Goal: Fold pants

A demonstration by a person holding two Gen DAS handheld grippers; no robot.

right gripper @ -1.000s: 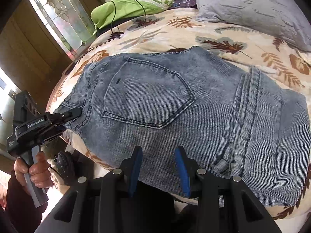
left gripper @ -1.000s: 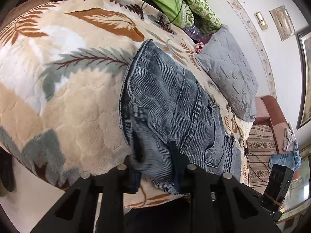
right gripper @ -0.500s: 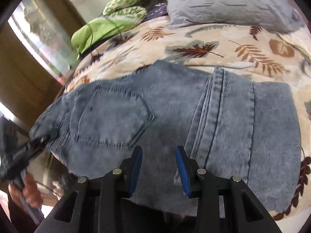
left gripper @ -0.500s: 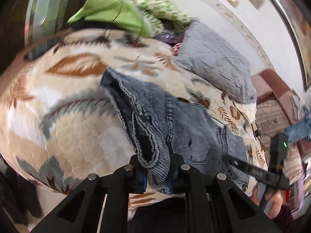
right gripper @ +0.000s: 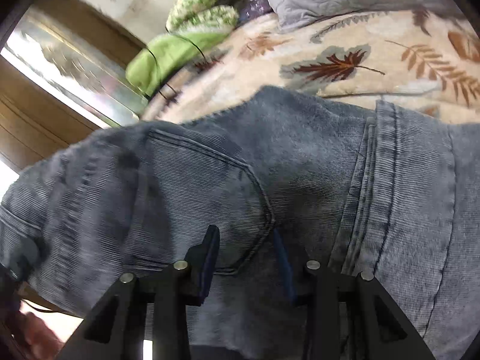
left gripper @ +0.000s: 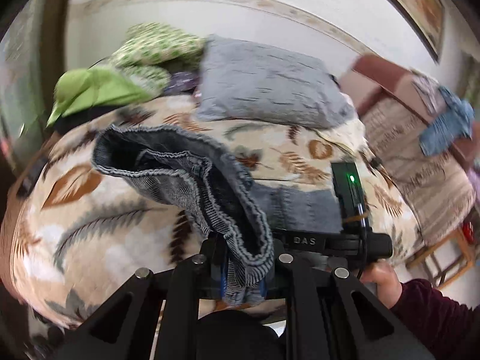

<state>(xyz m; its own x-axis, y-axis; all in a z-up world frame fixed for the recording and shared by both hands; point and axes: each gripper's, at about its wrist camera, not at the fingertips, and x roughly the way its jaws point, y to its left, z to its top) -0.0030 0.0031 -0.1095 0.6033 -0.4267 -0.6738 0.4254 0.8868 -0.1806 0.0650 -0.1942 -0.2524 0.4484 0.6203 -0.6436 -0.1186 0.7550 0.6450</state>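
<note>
Grey-blue denim pants (right gripper: 300, 165) lie folded on a leaf-patterned blanket (right gripper: 345, 45). My left gripper (left gripper: 243, 273) is shut on a bunched edge of the pants (left gripper: 192, 180) and holds it lifted off the blanket (left gripper: 90, 225), so the fabric hangs open like a tube. My right gripper (right gripper: 246, 258) hovers low over the back pocket with its jaws apart; the pocket's corner lies between the fingers, and no pad presses on it. In the left wrist view a hand (left gripper: 381, 282) holds the right gripper's body (left gripper: 348, 240) just right of my left fingers.
A grey pillow (left gripper: 264, 87) and green cloths (left gripper: 93, 90) lie at the bed's far side. A brown seat (left gripper: 390, 84) with a blue cloth (left gripper: 447, 126) stands to the right. A window with a wooden frame (right gripper: 60, 60) is on the left.
My left gripper tightened on the pants' edge, rolled and rose, lifting the fabric off the blanket. The right gripper slid across the pants until the back pocket lay under its fingers.
</note>
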